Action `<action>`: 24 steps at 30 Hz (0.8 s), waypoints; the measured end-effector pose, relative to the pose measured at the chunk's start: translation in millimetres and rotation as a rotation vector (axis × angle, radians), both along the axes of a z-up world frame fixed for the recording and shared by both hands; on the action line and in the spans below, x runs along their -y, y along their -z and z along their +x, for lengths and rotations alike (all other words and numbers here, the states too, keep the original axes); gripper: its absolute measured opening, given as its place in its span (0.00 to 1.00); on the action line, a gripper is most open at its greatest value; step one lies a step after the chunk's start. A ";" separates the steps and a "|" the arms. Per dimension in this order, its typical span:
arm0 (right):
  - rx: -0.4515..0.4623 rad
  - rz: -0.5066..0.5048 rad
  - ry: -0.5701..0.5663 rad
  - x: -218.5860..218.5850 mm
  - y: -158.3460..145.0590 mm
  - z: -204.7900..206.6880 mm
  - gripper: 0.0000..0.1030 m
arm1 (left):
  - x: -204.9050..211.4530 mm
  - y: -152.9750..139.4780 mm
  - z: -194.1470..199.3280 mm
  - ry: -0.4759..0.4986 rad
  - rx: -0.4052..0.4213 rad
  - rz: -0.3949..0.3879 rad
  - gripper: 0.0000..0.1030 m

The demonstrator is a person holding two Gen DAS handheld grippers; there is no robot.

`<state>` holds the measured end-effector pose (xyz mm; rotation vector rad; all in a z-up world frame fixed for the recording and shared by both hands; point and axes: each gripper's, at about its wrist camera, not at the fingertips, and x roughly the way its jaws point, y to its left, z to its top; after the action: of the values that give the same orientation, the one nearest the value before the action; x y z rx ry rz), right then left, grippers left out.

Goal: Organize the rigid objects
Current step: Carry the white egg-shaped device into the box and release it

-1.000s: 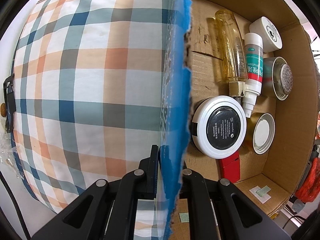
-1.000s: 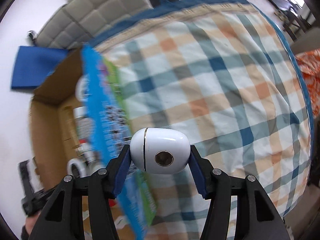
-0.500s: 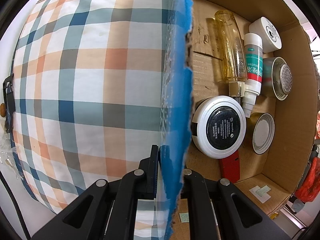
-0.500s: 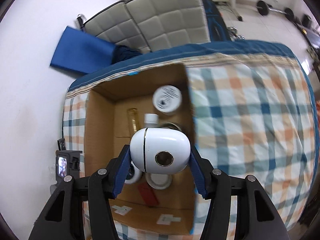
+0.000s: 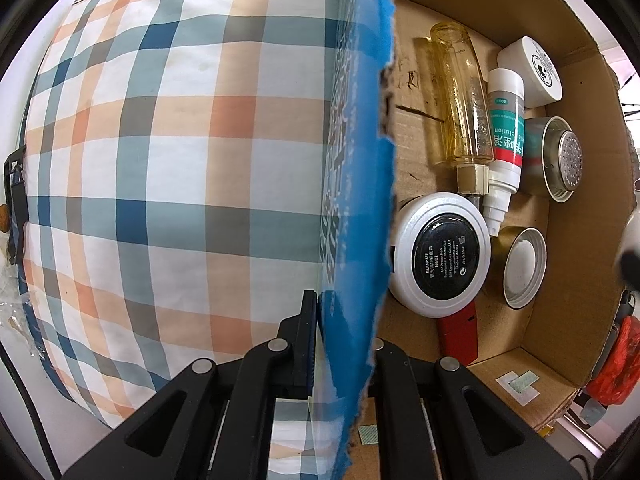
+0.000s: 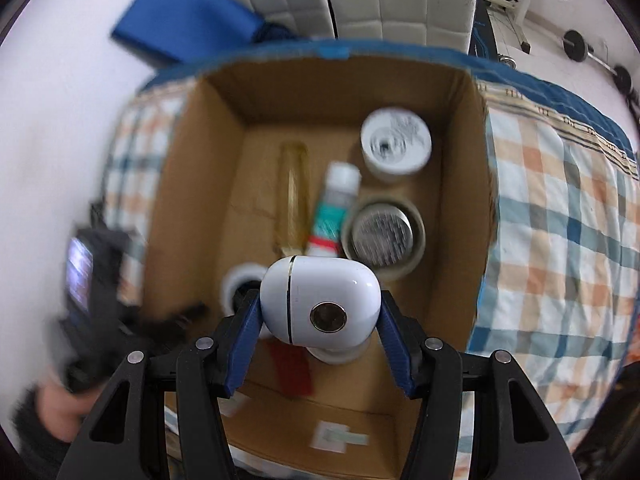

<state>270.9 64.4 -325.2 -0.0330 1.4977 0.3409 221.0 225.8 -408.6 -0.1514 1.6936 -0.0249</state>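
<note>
Right gripper (image 6: 320,322) is clamped on the white capsule-shaped case (image 6: 320,304), long axis crosswise between my blue pads, and I'm pointing steeply down over the open cardboard box (image 6: 192,184). Bare floor lies toward the box's left side, beside the amber bottle (image 6: 294,196). Left gripper (image 5: 344,344), pointing straight down, is pinched shut on the blue flap (image 5: 360,160), holding the box open.

white case (image 6: 320,306), brown box (image 6: 192,208), plaid bedcover (image 5: 160,160)
</note>
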 end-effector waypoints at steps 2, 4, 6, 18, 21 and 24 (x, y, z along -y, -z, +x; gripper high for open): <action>0.006 -0.060 -0.047 -1.2 8.6 -10.2 0.58 | -0.2 0.0 -0.1 -0.001 0.000 0.001 0.06; 0.010 -0.120 -0.092 -1.1 17.6 -20.8 0.58 | -0.4 -0.4 -0.5 0.001 0.000 0.002 0.06; 0.007 -0.148 -0.107 0.9 23.7 -27.8 0.58 | -0.5 0.1 -0.4 0.000 0.000 0.002 0.06; -0.008 -0.208 -0.118 8.3 40.2 -46.3 0.58 | 0.7 -1.0 -1.5 -0.002 0.000 0.006 0.06; -0.021 -0.205 -0.122 7.9 42.0 -49.5 0.58 | 2.1 -1.5 -1.5 -0.003 0.000 0.007 0.06; -0.029 -0.207 -0.125 5.5 42.1 -52.6 0.58 | 2.2 -1.8 -1.1 -0.004 -0.001 0.006 0.06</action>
<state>218.3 58.9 -367.4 -0.2883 1.5588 0.2867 219.8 223.6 -406.9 -0.1499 1.6942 -0.0165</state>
